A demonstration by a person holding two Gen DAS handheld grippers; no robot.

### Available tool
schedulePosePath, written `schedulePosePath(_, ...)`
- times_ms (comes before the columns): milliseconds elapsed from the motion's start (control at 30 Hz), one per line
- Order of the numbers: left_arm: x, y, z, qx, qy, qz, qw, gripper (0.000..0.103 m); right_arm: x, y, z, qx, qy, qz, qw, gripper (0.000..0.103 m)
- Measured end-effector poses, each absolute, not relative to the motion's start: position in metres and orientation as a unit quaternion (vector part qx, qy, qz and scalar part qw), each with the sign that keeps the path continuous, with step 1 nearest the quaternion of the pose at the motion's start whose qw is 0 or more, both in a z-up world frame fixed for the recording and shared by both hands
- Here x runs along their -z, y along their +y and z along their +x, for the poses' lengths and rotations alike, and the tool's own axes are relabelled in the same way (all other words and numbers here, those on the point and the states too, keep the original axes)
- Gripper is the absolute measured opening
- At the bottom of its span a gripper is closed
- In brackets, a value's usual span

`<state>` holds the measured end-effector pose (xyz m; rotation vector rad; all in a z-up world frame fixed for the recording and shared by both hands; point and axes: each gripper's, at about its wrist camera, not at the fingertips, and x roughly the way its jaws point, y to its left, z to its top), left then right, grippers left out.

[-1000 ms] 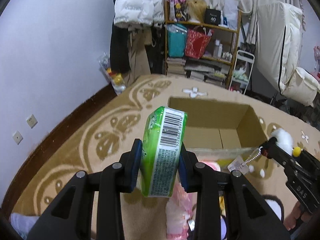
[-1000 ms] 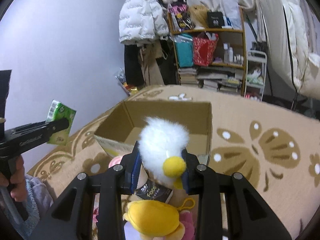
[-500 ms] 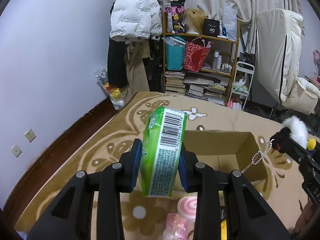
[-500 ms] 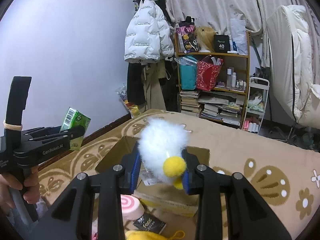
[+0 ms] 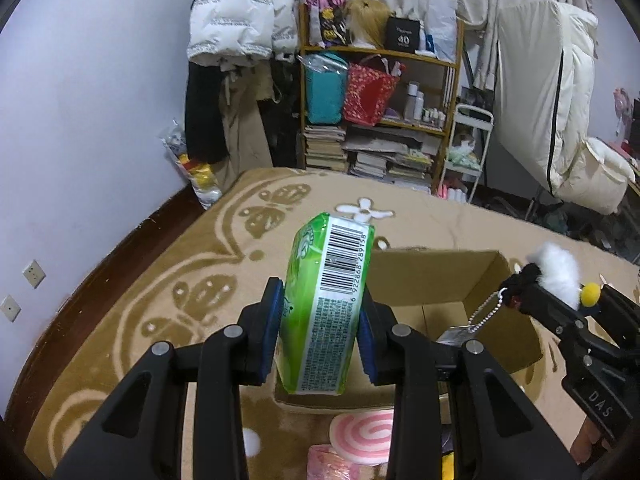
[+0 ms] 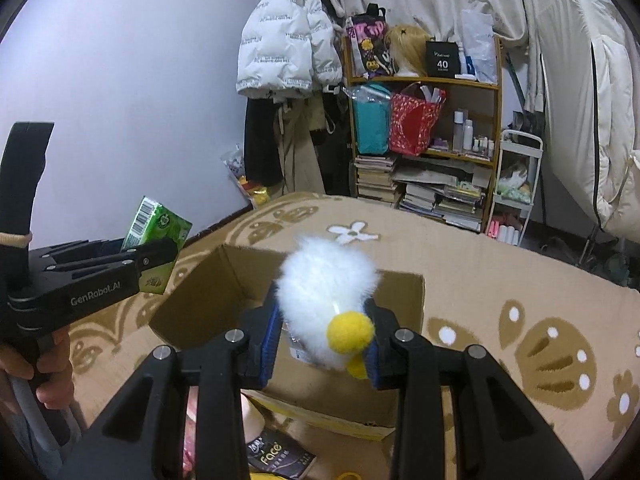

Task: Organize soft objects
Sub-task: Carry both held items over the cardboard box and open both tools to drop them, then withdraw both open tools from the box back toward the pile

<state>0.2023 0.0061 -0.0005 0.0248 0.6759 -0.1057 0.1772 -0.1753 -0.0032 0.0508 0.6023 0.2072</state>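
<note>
My left gripper (image 5: 320,336) is shut on a green tissue pack (image 5: 328,304) with a barcode, held upright above the near left corner of an open cardboard box (image 5: 440,280). My right gripper (image 6: 322,344) is shut on a white fluffy plush toy (image 6: 326,296) with a yellow pom-pom, held over the box (image 6: 224,300). A ball chain and tag hang from the plush (image 5: 558,276) in the left wrist view. From the right wrist view the left gripper (image 6: 160,252) and the tissue pack (image 6: 158,228) show at the left.
The box stands on a beige patterned rug (image 5: 180,280). A pink swirl toy (image 5: 366,434) and other soft things lie in front of the box. A dark packet (image 6: 280,454) lies near it. A shelf (image 5: 380,100), hanging coats and a white mattress line the back wall.
Both grippers moved forward towards the box with their objects still held; the box now lies closer under them. The pile of soft things has slid towards the bottom edge.
</note>
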Motion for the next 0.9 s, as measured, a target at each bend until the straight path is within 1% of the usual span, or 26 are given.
schedulePosePath(267, 0.033, -0.005, 0.213, 0.082, 0.365, 0.015, 0.927, 0.033, 0.029, -0.184, 0.181, -0.108, 0.315, 0.037, 0.942, 0.038)
schedulePosePath(367, 0.047, -0.012, 0.219, 0.08, 0.393, 0.023, 0.916, 0.033, 0.034, -0.185, 0.183, -0.109, 0.32, 0.041, 0.94, 0.039)
schedulePosePath(567, 0.059, -0.011, 0.221, 0.076, 0.406, 0.016, 0.911, 0.035, 0.041, -0.19, 0.186, -0.109, 0.328, 0.051, 0.937, 0.039)
schedulePosePath(600, 0.06, -0.011, 0.222, 0.076, 0.407, 0.013, 0.91, 0.039, 0.041, -0.191, 0.186, -0.109, 0.327, 0.053, 0.937, 0.04)
schedulePosePath(633, 0.06, -0.01, 0.222, 0.077, 0.409, 0.008, 0.909, 0.056, 0.041, -0.191, 0.187, -0.109, 0.327, 0.055, 0.937, 0.041)
schedulePosePath(667, 0.061, -0.008, 0.222, 0.078, 0.411, 0.004, 0.908, 0.065, 0.04, -0.192, 0.187, -0.109, 0.328, 0.055, 0.937, 0.042)
schedulePosePath(700, 0.062, -0.007, 0.222, 0.074, 0.412, 0.003, 0.908, 0.069, 0.04, -0.192, 0.187, -0.109, 0.328, 0.054, 0.937, 0.048)
schedulePosePath(733, 0.062, -0.006, 0.223, 0.07, 0.412, 0.004, 0.909, 0.072, 0.04, -0.192, 0.187, -0.108, 0.327, 0.054, 0.937, 0.057)
schedulePosePath(767, 0.061, -0.004, 0.221, 0.068, 0.407, 0.003, 0.911, 0.074, 0.04, -0.193, 0.186, -0.106, 0.324, 0.057, 0.938, 0.061)
schedulePosePath(833, 0.057, 0.0, 0.218, 0.065, 0.4, -0.007, 0.914, 0.085, 0.037, -0.195, 0.184, -0.107, 0.32, 0.063, 0.939, 0.068)
schedulePosePath(867, 0.056, 0.001, 0.217, 0.059, 0.399, -0.007, 0.915, 0.086, 0.036, -0.196, 0.182, -0.105, 0.318, 0.064, 0.94, 0.072)
schedulePosePath(900, 0.055, 0.003, 0.216, 0.051, 0.397, -0.006, 0.917, 0.089, 0.034, -0.197, 0.18, -0.101, 0.317, 0.065, 0.941, 0.08)
